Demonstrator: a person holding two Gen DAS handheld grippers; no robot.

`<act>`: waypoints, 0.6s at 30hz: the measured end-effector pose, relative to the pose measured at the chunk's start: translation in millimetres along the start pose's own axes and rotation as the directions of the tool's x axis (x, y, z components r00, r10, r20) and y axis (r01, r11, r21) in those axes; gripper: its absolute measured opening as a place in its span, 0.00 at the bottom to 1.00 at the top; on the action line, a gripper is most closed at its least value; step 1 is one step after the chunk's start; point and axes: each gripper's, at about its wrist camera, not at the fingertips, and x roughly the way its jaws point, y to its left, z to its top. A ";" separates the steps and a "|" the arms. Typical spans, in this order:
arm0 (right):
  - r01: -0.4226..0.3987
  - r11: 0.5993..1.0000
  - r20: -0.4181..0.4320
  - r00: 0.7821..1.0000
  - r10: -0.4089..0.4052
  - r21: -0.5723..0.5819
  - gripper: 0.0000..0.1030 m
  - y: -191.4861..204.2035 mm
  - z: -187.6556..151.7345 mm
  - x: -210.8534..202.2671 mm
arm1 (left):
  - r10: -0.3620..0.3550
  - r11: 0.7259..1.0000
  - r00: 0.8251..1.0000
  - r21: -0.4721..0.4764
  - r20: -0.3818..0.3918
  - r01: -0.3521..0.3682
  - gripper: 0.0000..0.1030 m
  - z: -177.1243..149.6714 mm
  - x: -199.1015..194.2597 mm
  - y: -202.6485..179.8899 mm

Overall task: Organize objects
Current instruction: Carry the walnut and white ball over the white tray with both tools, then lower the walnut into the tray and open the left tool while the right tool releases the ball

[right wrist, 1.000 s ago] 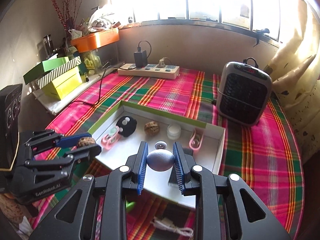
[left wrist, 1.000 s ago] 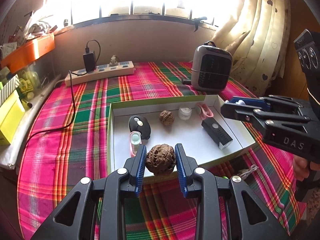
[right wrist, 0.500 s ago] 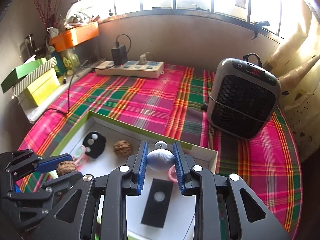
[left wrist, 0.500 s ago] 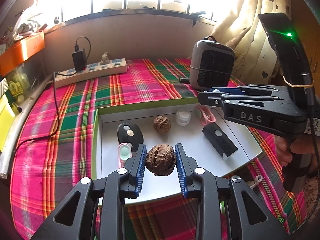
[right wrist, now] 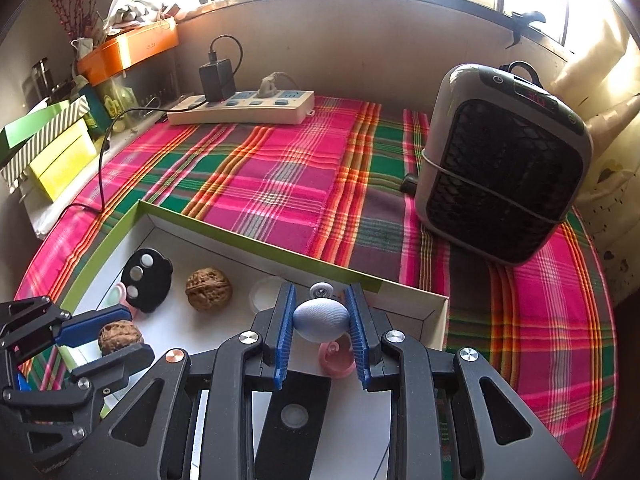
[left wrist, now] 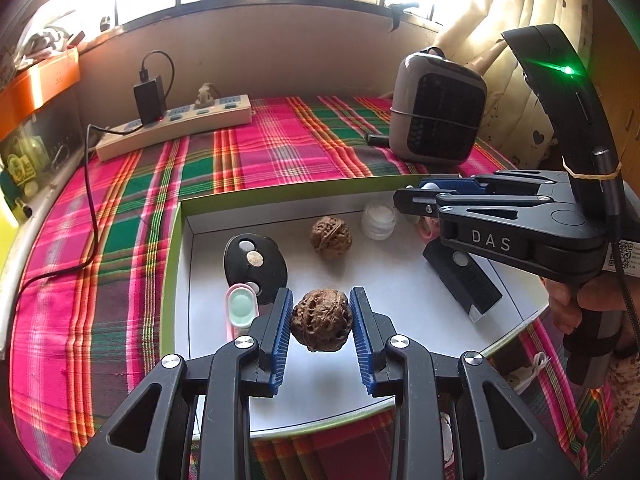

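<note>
Grippers carried in over the tray, each with its object clamped.

Both have come forward and down since a second ago, so release into the white tray (left wrist: 304, 412) looks near. Left gripper (left wrist: 322, 322) is closed on a wrinkled brown walnut (left wrist: 322, 320) above the tray's near edge; right gripper (right wrist: 322, 324) pinches a smooth pale-blue egg (right wrist: 321, 319) near the far right corner. Inside lie a second walnut (left wrist: 331, 237), a glossy black fob (left wrist: 256, 264), a small jar (left wrist: 379, 219) and a flat black bar (left wrist: 464, 276).

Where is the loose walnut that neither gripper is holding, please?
The loose walnut lies in the white tray, toward its back wall, between the black oval fob and the small white jar.
</note>
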 end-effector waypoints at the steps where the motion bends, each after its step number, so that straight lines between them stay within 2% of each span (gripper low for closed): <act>1: 0.002 1.000 -0.002 1.000 -0.002 -0.002 0.26 -0.3 -0.3 0.9 | 0.001 1.000 1.000 0.000 -0.003 -0.001 0.26 -0.1 0.8 0.1; 18: -0.002 1.000 0.007 1.000 0.002 -0.011 0.26 0.7 1.1 4.1 | 0.011 1.000 0.999 -0.003 -0.037 -0.011 0.26 -3.1 12.9 1.9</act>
